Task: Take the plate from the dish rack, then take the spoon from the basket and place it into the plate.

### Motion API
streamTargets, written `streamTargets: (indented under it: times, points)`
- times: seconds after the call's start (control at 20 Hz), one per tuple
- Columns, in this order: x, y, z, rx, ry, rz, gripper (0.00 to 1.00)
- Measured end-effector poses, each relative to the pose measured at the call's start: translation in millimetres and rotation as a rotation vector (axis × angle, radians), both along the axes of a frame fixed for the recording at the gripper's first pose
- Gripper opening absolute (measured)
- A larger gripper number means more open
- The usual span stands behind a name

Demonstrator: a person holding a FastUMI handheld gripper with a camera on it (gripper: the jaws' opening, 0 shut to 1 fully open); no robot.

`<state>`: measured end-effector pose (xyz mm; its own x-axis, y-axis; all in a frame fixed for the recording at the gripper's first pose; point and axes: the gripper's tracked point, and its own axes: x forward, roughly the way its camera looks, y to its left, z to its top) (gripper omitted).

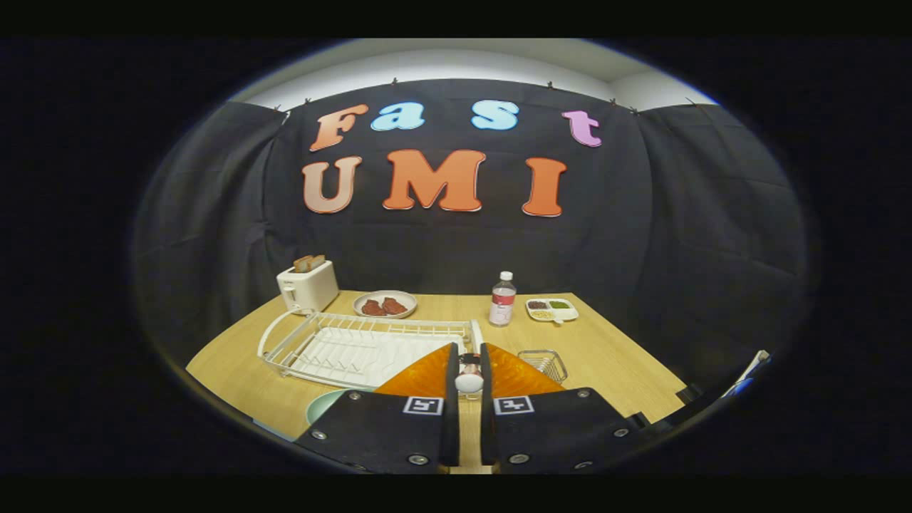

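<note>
My gripper is held above the wooden table, its fingers nearly closed on a small spoon, whose white rounded end shows in the narrow gap between them. A pale green plate lies on the table just left of the fingers, in front of the white dish rack, and is mostly hidden by the gripper body. The rack holds no dishes. A small wire basket stands just right of the fingers, beyond their tips.
At the back of the table stand a white toaster with bread in it, a plate of meat, a water bottle and a divided snack tray. The table's right edge runs close to the basket.
</note>
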<state>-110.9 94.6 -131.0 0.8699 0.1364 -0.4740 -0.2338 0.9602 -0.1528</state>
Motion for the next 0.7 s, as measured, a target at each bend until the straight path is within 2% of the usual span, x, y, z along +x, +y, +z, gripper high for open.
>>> streamTargets:
  times: [0.35, 0.7]
  points:
    - [-40, 41, -3, 0.037, 0.025, 0.088, 0.11]
    - [-74, 70, -31, 0.040, 0.089, 0.165, 0.11]
